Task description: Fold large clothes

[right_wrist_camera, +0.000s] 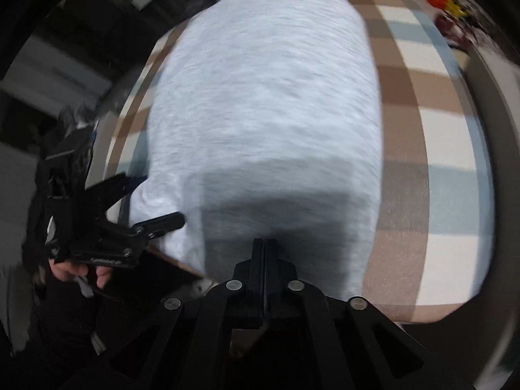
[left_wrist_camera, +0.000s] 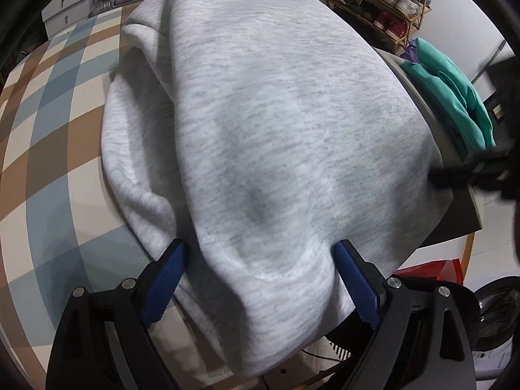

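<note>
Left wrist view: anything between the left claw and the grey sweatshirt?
Nothing visible. The left claw stands open with the grey sweatshirt bulging straight between its blue pads. The folded teal garment lies off to the side, clear of it.

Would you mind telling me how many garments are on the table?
2: the grey sweatshirt spread mid-table, and a folded teal garment beside its right edge. Something purple behind it may be another.

One grey garment point(left_wrist_camera: 260, 123) lies at the centre. One teal folded garment point(left_wrist_camera: 455, 97) is at three o'clock. One shoe rack point(left_wrist_camera: 380, 3) stands at one o'clock. Two grippers: left gripper point(left_wrist_camera: 260, 253), right gripper point(right_wrist_camera: 265, 243).
</note>
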`<action>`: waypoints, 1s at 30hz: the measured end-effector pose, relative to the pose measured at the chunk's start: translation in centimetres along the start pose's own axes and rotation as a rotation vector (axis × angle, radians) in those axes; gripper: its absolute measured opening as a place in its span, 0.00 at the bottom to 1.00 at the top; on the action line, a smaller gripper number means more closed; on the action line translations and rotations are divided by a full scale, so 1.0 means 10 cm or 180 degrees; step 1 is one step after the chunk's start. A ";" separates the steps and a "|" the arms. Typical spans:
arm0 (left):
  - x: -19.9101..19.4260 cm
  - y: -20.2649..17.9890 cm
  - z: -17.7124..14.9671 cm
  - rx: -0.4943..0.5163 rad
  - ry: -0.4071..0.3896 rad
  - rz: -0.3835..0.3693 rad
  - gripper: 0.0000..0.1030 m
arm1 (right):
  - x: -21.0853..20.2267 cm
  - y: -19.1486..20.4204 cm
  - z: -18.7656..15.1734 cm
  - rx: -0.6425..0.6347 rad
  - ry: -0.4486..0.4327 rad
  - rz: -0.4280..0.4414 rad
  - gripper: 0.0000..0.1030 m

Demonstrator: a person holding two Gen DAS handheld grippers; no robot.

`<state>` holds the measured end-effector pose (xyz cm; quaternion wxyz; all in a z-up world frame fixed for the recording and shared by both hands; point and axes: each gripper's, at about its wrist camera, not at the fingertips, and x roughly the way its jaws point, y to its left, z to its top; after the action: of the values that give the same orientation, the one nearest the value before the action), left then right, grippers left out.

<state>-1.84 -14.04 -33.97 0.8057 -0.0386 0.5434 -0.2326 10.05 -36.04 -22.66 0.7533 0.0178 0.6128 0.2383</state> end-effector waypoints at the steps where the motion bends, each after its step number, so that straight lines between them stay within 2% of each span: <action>1: 0.00 0.01 0.00 -0.0014 0.0002 -0.0006 0.86 | -0.13 0.15 0.16 -0.0153 -0.0185 -0.0042 0.06; 4: 0.02 0.06 0.00 -0.0043 0.0006 -0.0019 0.86 | -0.23 0.48 0.64 -0.0425 -0.0385 -0.0146 0.10; 6: -0.03 0.06 0.01 -0.0053 0.0007 -0.0031 0.86 | -0.15 0.67 1.02 -0.0498 -0.0471 -0.0217 0.14; 7: -0.03 0.10 0.00 -0.0054 0.0006 -0.0036 0.86 | -0.03 0.77 1.24 -0.0566 -0.0455 -0.0273 0.14; 10: 0.01 0.13 0.05 -0.0051 0.0000 -0.0037 0.86 | 0.39 0.86 1.56 -0.0634 -0.0234 -0.0425 0.14; 12: 0.01 0.15 0.03 -0.0026 0.0003 -0.0030 0.86 | 0.81 0.82 1.69 -0.0570 0.0053 -0.0588 0.14; 14: -0.03 0.14 0.04 -0.0022 0.0018 -0.0031 0.86 | 1.16 0.68 1.71 -0.0455 0.0375 -0.0733 0.00; 15: -0.02 0.16 0.04 -0.0026 0.0024 -0.0015 0.86 | 1.25 0.61 1.70 -0.0390 0.0370 -0.0707 0.00; 16: -0.03 0.12 0.04 -0.0029 0.0014 -0.0002 0.86 | 1.22 0.61 1.73 -0.0377 0.0320 -0.0689 0.00; 19: -0.04 0.14 0.05 -0.0036 0.0033 -0.0045 0.86 | 1.09 0.59 1.79 -0.0303 0.0407 -0.0588 0.00; 21: -0.04 0.13 0.04 -0.0041 0.0042 -0.0056 0.86 | 0.87 0.63 1.85 -0.0323 0.0269 -0.0503 0.06; 23: -0.03 0.15 0.04 -0.0068 0.0043 -0.0061 0.86 | 0.59 0.70 1.95 -0.0395 -0.0027 -0.0356 0.09; 24: -0.02 0.16 0.04 -0.0071 0.0037 -0.0057 0.86 | 0.51 0.72 2.00 -0.0419 -0.0160 -0.0339 0.14; 25: -0.02 0.17 0.05 -0.0067 0.0035 -0.0051 0.86 | 0.47 0.74 2.06 -0.0426 -0.0235 -0.0382 0.28; 26: -0.02 0.17 0.05 -0.0063 0.0034 -0.0040 0.86 | 0.49 0.76 2.12 -0.0442 -0.0218 -0.0429 0.36; 30: -0.03 0.18 0.07 -0.0056 0.0031 -0.0030 0.86 | 0.96 0.68 2.26 -0.0350 0.0047 -0.0633 0.35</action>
<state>-0.66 -12.44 -33.99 0.8016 -0.0471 0.5491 -0.2318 30.06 -20.37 -23.63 0.7685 -0.0861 0.6030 0.1957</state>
